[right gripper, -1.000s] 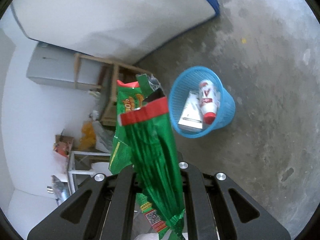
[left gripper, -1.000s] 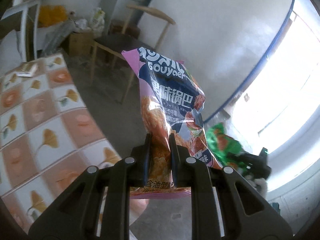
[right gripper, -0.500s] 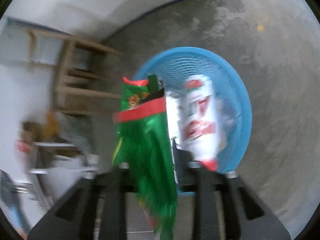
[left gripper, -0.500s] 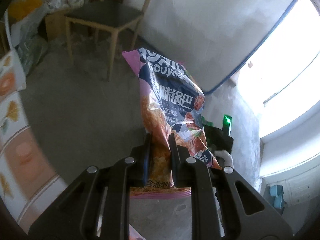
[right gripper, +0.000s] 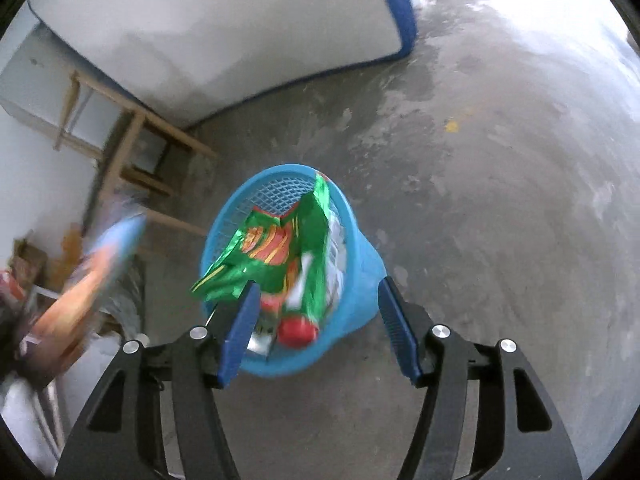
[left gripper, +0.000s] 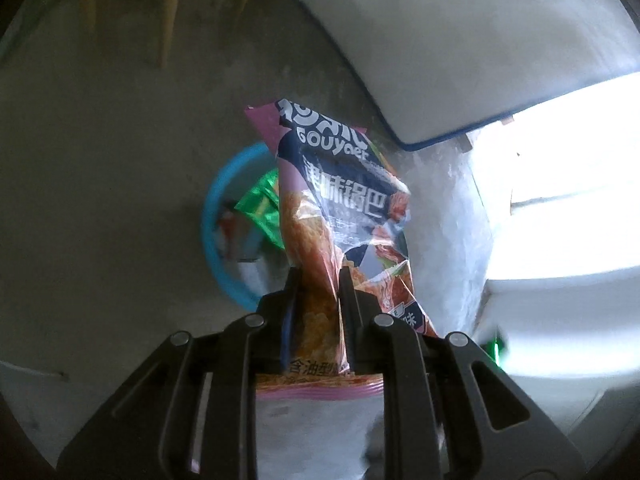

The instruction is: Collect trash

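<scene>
The left hand-held gripper [left gripper: 318,280] pinches a snack bag [left gripper: 344,216] near its lower end, with both pads pressed on the foil. The bag is pink and dark blue with orange food printed on it, and it stands up between the fingers, a little crumpled. Behind the bag, on the concrete floor [left gripper: 100,180], is a blue basket [left gripper: 212,240], and the bag covers its right part in this view. A green wrapper [left gripper: 260,204] shows inside the basket.

The right hand-held gripper [right gripper: 316,312] is spread and its jaws are opening; nothing is pressed between the blue pads [right gripper: 240,332]. It points down at the basket [right gripper: 360,280], which is seen between and beyond the fingers. The green wrapper [right gripper: 280,248] lies in the basket, one end sticking up to the rim, free of the gripper. Under it there is a white bottle with a red cap [right gripper: 298,330]. At the left edge of this view the snack bag [right gripper: 88,276] appears as a blur. A white mattress with blue edge [right gripper: 240,32] leans at the wall, and a wooden chair [right gripper: 132,148] stands near it.
</scene>
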Motion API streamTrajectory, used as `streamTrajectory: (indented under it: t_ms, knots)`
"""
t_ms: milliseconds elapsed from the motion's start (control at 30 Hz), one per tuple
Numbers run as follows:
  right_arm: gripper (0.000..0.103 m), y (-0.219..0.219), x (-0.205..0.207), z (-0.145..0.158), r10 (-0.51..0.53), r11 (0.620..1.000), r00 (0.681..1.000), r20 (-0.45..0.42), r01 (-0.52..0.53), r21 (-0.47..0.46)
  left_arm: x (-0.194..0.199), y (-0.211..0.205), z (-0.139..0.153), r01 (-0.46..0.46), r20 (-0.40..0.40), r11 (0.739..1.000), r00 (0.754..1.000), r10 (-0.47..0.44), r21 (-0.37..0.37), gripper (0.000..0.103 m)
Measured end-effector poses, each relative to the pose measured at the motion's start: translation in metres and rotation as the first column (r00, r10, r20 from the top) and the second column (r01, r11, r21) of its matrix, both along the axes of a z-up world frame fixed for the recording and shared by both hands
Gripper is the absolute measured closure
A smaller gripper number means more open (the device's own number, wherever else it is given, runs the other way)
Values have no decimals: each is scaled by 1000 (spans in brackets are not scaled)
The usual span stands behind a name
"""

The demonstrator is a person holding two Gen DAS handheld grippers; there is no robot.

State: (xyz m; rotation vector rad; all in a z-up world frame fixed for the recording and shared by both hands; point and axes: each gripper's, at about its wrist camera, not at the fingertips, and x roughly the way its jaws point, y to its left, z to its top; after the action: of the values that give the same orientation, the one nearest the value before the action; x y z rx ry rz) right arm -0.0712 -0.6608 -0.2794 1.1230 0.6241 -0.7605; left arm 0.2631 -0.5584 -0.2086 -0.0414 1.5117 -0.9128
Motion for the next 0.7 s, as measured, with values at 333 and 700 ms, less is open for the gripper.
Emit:
streamTrajectory:
  t_ms: [333,700]
  knots:
    - [43,80,-105,10,-16,1000,996,-86,18,22,1,5,-52,-89,-111,992,989,99,93,40]
    - [43,126,-69,123,125,949,989,-80,-143,-282,-35,91,140,1,128,989,992,18,-146,40]
